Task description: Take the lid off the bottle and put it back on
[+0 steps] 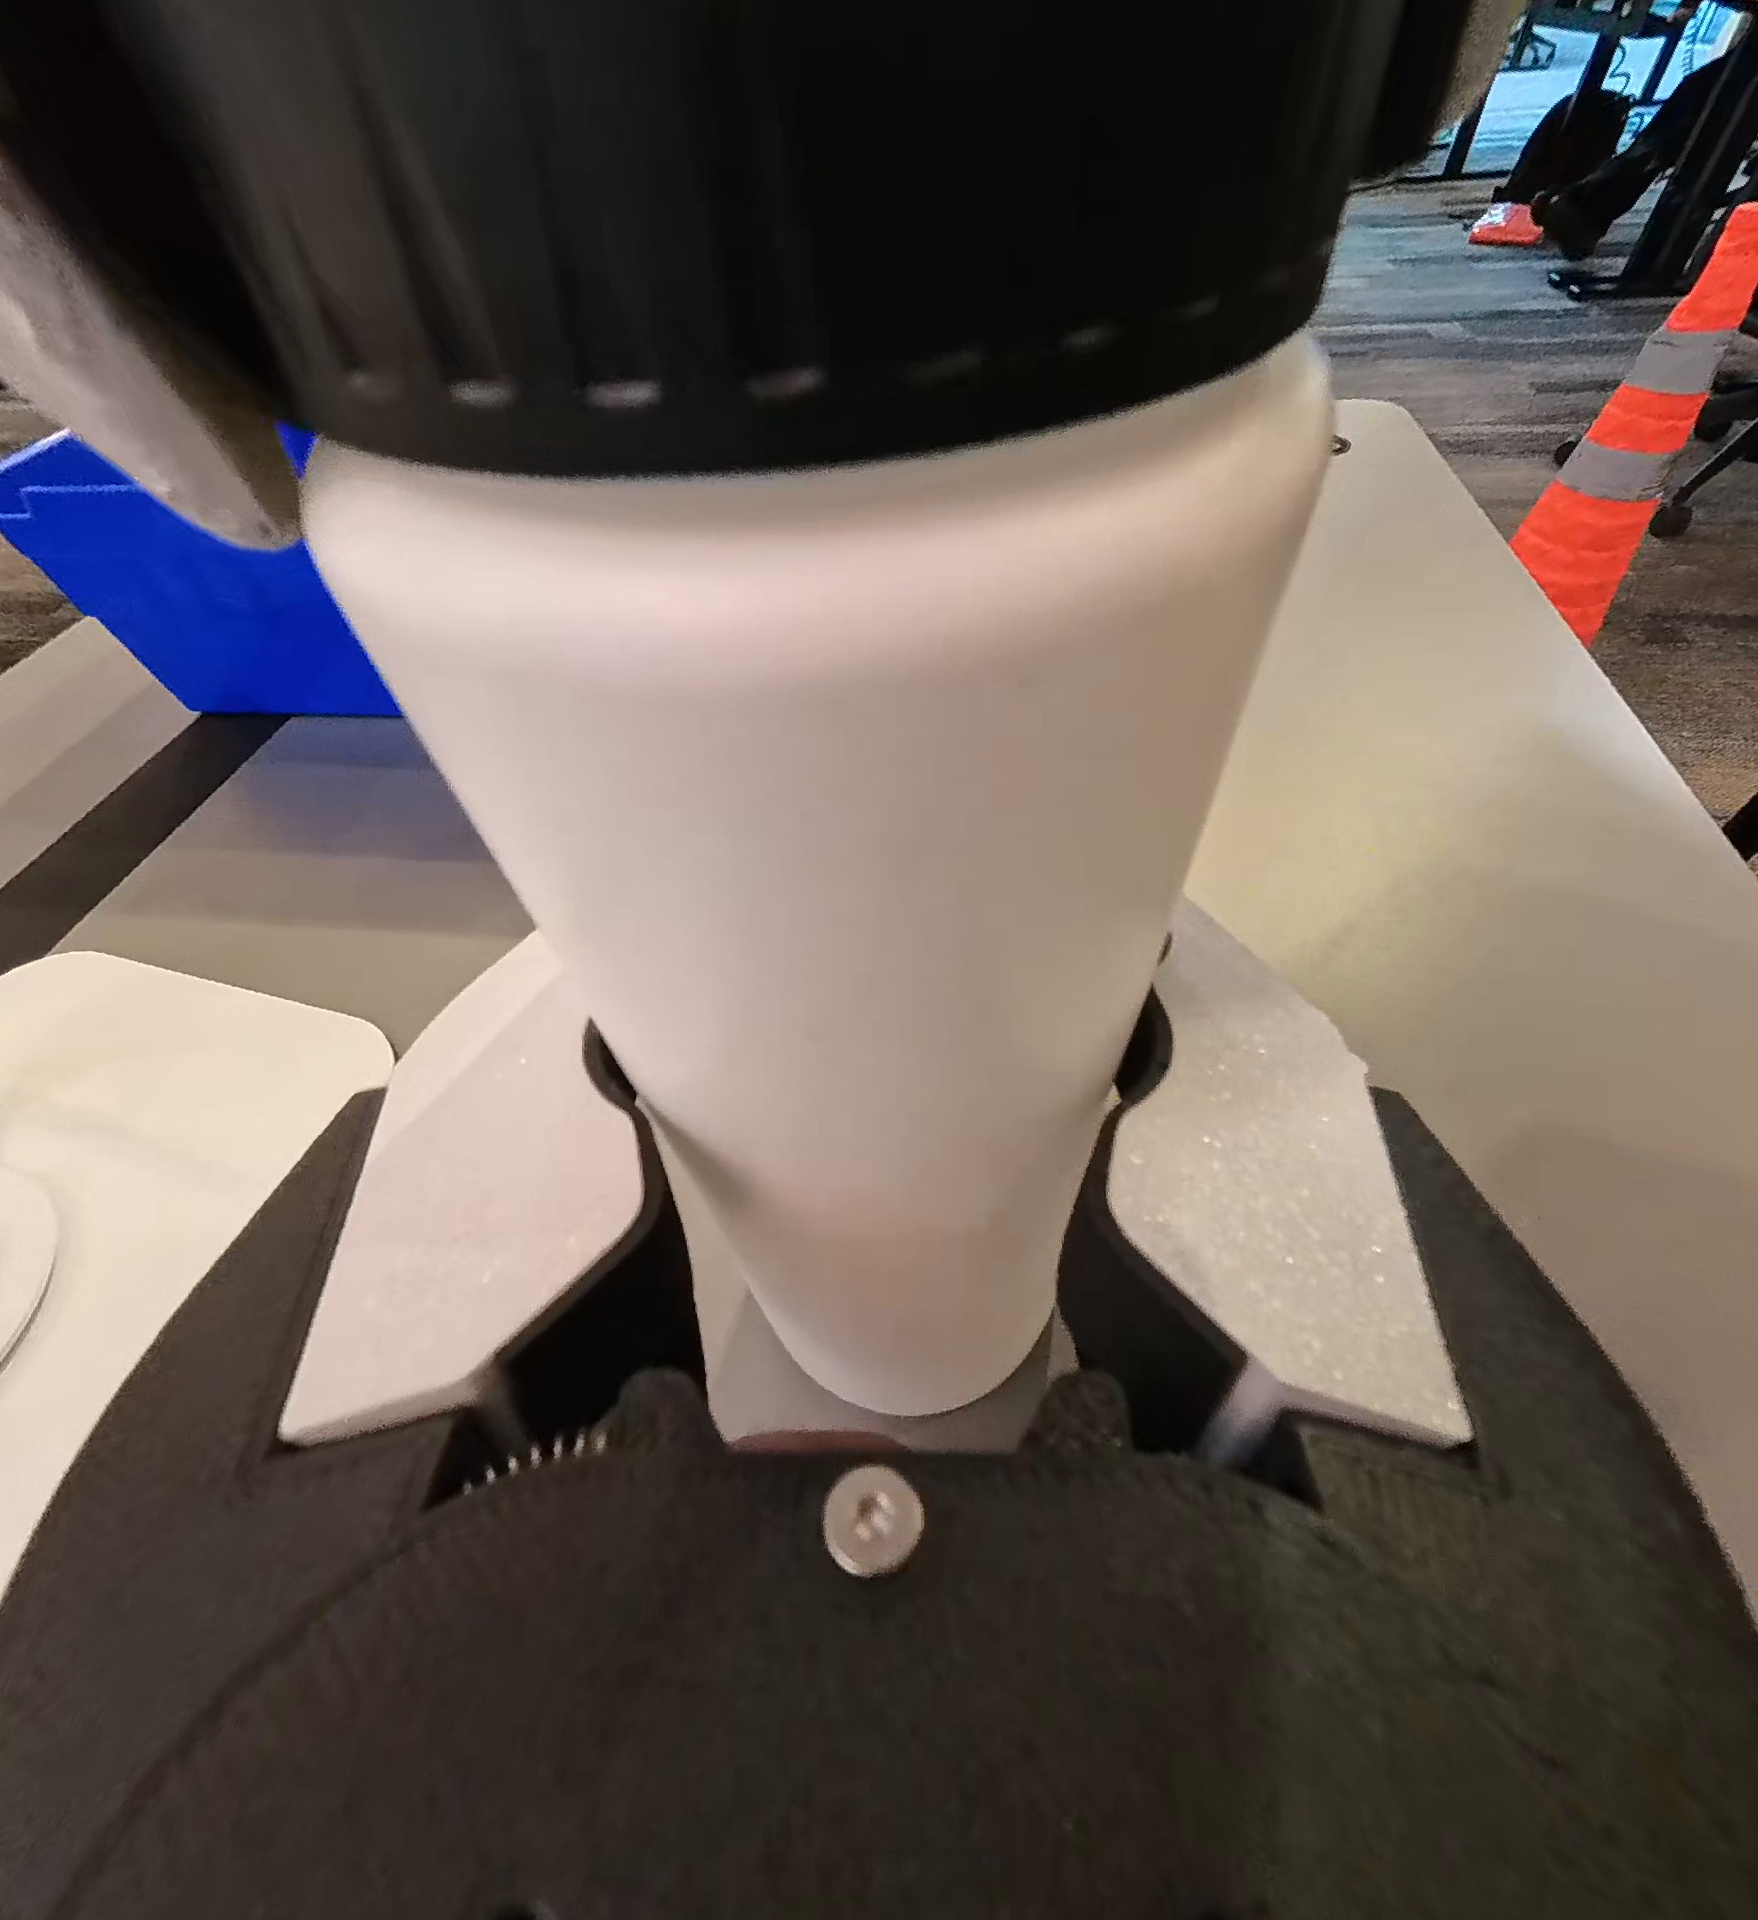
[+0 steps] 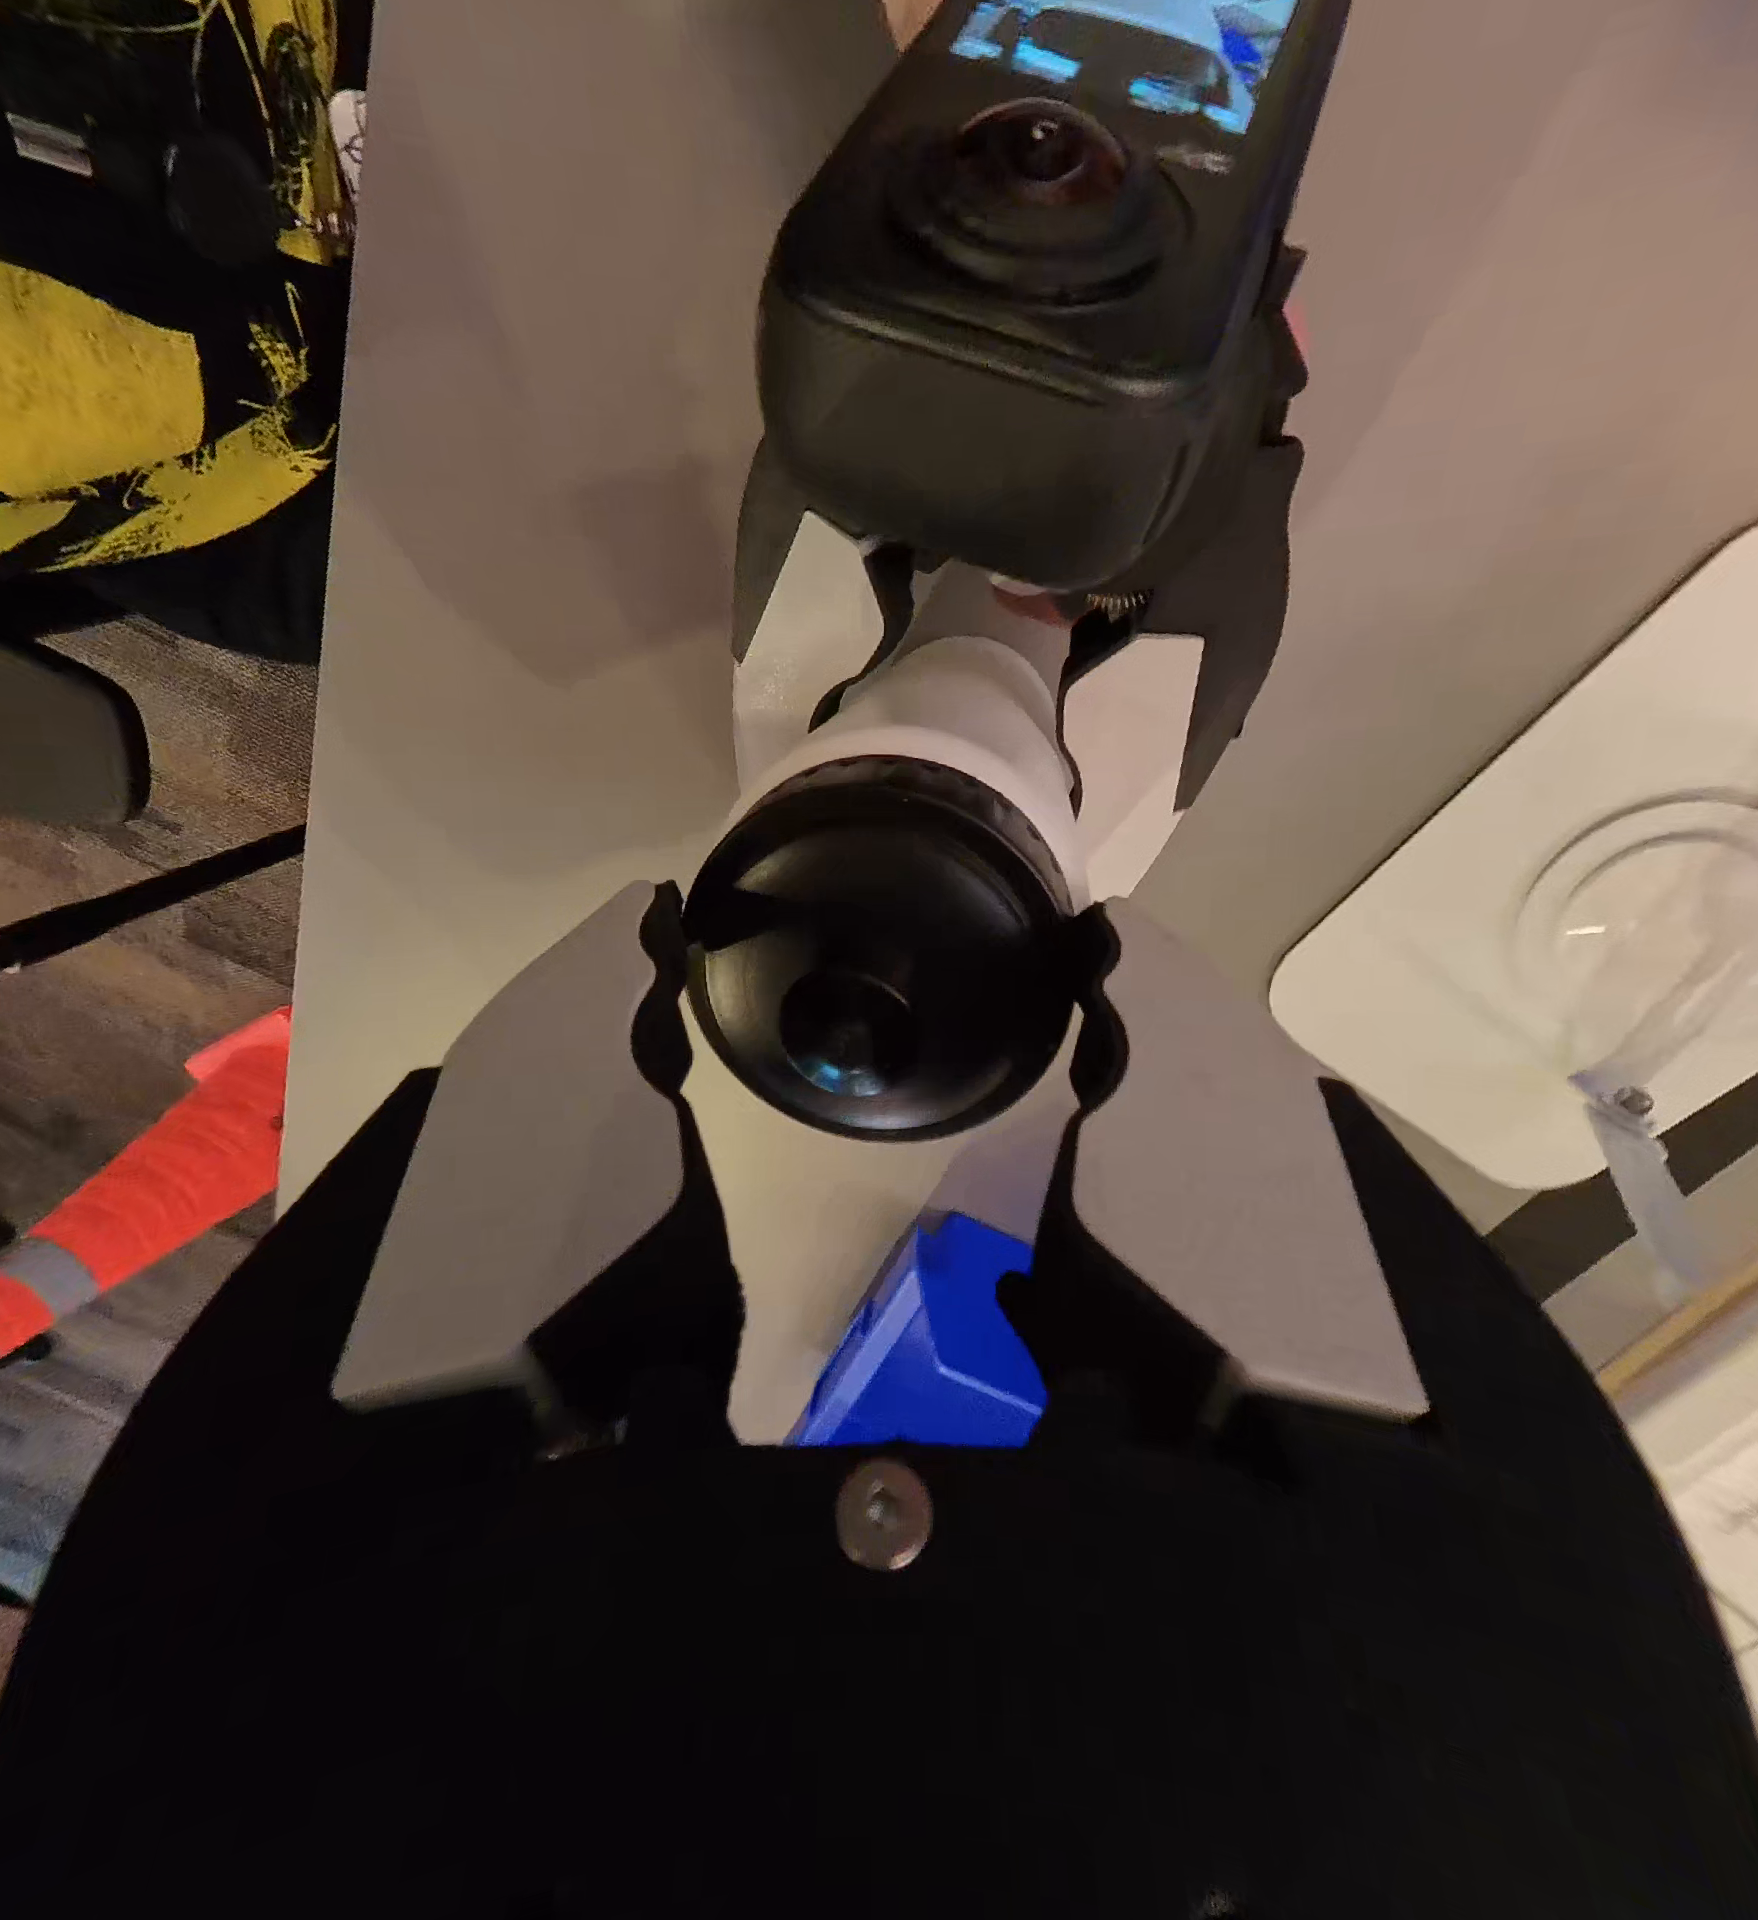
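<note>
A white bottle (image 1: 802,831) with a black ribbed lid (image 1: 750,208) fills the left wrist view. It stands upright above the white table. My left gripper (image 1: 877,1049) is shut on the bottle's lower body. In the right wrist view I look down on the lid (image 2: 880,987), which sits on the bottle (image 2: 958,696). My right gripper (image 2: 880,966) is shut on the lid, with a pad pressed against each side. One right finger (image 1: 127,312) shows blurred at the upper left of the left wrist view. The left gripper's camera (image 2: 1041,312) shows beyond the bottle.
A blue bin (image 1: 179,592) stands on the table (image 1: 1477,831) behind the bottle. A white tray (image 1: 158,1091) with a clear glass piece (image 2: 1664,914) lies beside it. An orange cone (image 1: 1654,416) stands on the carpet past the table's edge.
</note>
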### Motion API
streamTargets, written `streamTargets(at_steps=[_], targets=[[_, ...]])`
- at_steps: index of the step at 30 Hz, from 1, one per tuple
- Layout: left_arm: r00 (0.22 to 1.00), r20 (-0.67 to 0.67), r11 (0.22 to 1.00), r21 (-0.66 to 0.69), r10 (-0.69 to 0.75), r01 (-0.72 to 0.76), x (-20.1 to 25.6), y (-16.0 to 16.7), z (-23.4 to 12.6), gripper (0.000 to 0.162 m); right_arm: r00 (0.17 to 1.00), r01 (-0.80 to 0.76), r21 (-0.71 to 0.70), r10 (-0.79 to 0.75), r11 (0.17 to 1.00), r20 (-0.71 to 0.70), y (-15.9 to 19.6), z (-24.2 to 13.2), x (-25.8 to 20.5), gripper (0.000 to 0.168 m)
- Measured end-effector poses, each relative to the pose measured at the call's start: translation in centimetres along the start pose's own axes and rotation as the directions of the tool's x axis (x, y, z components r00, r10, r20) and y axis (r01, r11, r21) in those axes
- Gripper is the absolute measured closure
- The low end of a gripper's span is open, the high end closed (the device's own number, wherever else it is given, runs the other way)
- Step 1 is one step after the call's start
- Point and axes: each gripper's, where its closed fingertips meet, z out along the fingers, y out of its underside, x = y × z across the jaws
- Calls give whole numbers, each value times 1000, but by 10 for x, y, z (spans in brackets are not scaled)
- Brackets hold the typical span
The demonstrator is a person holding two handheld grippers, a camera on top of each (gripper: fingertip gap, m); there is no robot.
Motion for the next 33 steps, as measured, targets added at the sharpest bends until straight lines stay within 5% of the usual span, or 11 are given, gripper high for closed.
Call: streamTargets(at_steps=[3,6,12,17,21,26,30,33], targets=[[1000,3,1000,0,-7,7,-1,0,0,70,984,-156,32,158,987,-80,0,-4,6,91],[1000,9,1000,-9,3,-3,0,0,1,70,907,-402,87,409,911,-100,8,-3,2,69],[1000,10,1000,-10,-2,2,0,0,1,69,784,-595,229,619,770,-45,6,-2,-2,95],[1000,9,1000,-10,2,-2,0,0,1,70,869,-476,155,490,866,-68,7,-2,-3,96],[1000,4,1000,-7,10,-10,2,-1,2,69,994,-76,23,78,997,-80,11,-3,-5,96],[1000,4,1000,-8,10,-10,2,-1,3,69,949,305,-150,-313,941,-36,15,-4,-2,96],[1000,0,1000,-7,2,-2,1,-1,2,69,962,235,-214,-259,948,-91,15,-6,1,96],[1000,-2,1000,-2,-8,8,0,0,1,69,980,36,-47,-45,998,-193,0,-21,2,82]])
